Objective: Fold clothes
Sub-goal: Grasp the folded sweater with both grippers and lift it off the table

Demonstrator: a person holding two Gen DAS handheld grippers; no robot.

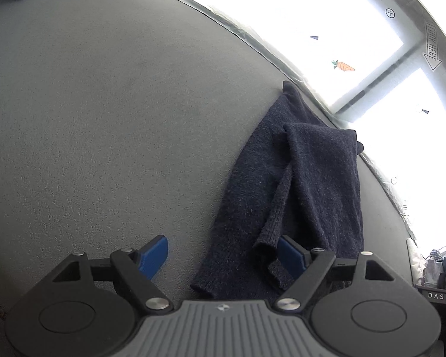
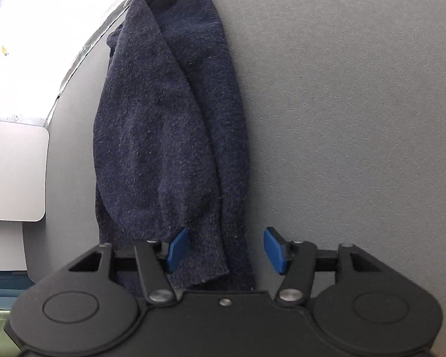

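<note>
Left wrist view: my left gripper was wide open, held nothing. Dark blue sweater lay in long bunch on grey table, right side, far end at table edge. Right blue finger sat just by loose cuff; cuff could snag and drag.

Right wrist view: my right gripper was wide open too, held nothing. Sweater ran near to far, hem between fingers. Grabbing one layer only could pull bunch crooked. Far end could slip off edge.
</note>
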